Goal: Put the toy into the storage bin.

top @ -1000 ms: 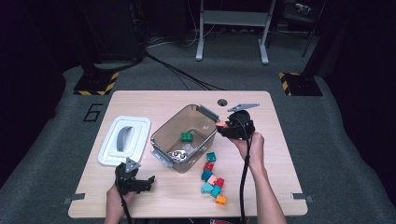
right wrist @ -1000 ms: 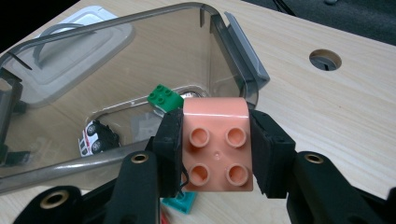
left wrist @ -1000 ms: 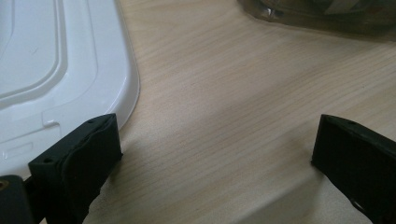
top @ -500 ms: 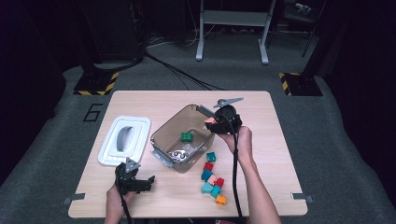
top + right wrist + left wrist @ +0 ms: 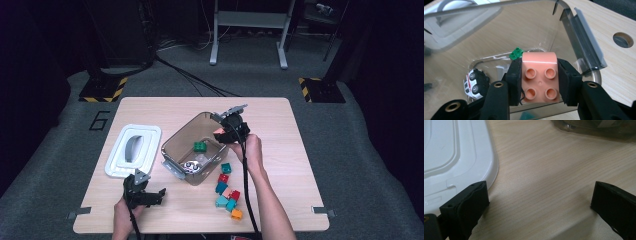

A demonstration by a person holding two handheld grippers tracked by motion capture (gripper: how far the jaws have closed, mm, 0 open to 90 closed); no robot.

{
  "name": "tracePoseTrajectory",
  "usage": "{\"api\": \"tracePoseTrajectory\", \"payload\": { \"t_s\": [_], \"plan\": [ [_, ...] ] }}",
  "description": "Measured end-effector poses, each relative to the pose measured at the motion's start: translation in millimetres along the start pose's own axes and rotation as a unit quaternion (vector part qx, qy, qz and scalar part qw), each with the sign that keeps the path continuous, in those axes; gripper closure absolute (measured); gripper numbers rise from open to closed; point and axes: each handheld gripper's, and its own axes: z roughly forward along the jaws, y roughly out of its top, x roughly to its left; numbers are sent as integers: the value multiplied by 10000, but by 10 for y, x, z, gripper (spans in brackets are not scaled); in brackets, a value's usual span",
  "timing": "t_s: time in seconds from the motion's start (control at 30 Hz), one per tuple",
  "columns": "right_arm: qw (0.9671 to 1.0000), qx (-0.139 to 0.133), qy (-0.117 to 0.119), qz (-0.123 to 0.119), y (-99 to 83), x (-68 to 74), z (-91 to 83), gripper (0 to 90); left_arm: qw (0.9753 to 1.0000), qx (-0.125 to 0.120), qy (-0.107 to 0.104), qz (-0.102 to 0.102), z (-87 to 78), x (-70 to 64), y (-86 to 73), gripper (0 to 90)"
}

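Right gripper (image 5: 539, 80) clamped on a pink brick (image 5: 539, 77), jaws pressed flat against two opposite sides, four round studs facing the camera; held over the open mouth of the clear bin (image 5: 175, 145), near its far right rim in the high view. Left gripper (image 5: 541, 202) low over bare table (image 5: 544, 165), jaws spread wide with nothing between them, just beside the corner of the white lid (image 5: 454, 152). Hidden or cut off: the brick's underside and far face behind the studs; most of the green brick (image 5: 516, 53), tucked behind the pink one on the bin floor with just two studs peeking out; the toy car (image 5: 475, 83) partly covered by the right gripper's body, black wheels and white-and-red shell alone legible; the bin's wall blurred at the top edge of the left gripper view; the lid cropped at that frame's left. Materials: smooth glossy plastic on the brick, rounded upper edge catching light; smoky transparent bin walls with a hinged clasp on the rim; matte black rubbery jaw pads; pale wood grain on the tabletop, with a round hole (image 5: 623, 40) beyond the bin. Loose bricks (image 5: 227, 192) in teal, red, pink and orange clustered on the table near the bin's right front corner, close to the right forearm.
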Motion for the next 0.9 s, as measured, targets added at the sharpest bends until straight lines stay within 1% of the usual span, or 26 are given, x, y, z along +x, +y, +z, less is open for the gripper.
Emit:
{"api": "tracePoseTrajectory", "payload": {
  "t_s": [0.2,0.3,0.4,0.47,0.5,0.53,0.57,0.6,0.63,0.67,0.7,0.73,0.77,0.8,0.9],
  "plan": [
    [9999,120,23,-8,-39,-9,60,585,10000,0,2,2,0,0,0,12],
    [10000,64,24,6,-52,-11,46,582,10000,1,2,5,0,0,0,12],
    [10000,95,12,-23,-53,3,37,564,10000,-1,4,3,0,0,0,13],
    [9999,115,-32,-23,-54,9,31,517,10000,-4,3,1,0,-1,0,12],
    [9999,118,-30,23,-59,12,19,461,10000,-1,4,4,-1,-1,0,12],
    [9999,99,-84,57,-66,14,6,426,10000,-1,3,4,0,0,0,12],
    [9999,78,-76,82,-76,15,-15,396,10000,0,4,9,-1,0,0,13],
    [10000,27,-50,73,-90,12,-42,346,10000,4,3,12,-2,0,0,13],
    [9999,-33,-68,114,-106,15,-73,306,10000,-3,6,4,-1,-1,0,13],
    [9998,-72,-71,153,-120,19,-99,283,10000,15,-1,33,-3,3,0,13],
    [9997,-175,-49,180,-149,19,-147,253,10000,-4,7,5,-1,-2,0,13],
    [9995,-246,-51,208,-176,20,-185,232,10000,7,4,26,-2,1,0,13],
    [9992,-288,-74,263,-208,29,-226,210,10000,11,0,16,-3,-1,-1,13],
    [9990,-347,-59,263,-245,24,-255,189,10000,7,11,9,-4,-3,-1,13],
    [9980,-428,-68,453,-382,14,-314,153,10000,7,13,10,-4,-4,-1,13]
  ]
}}
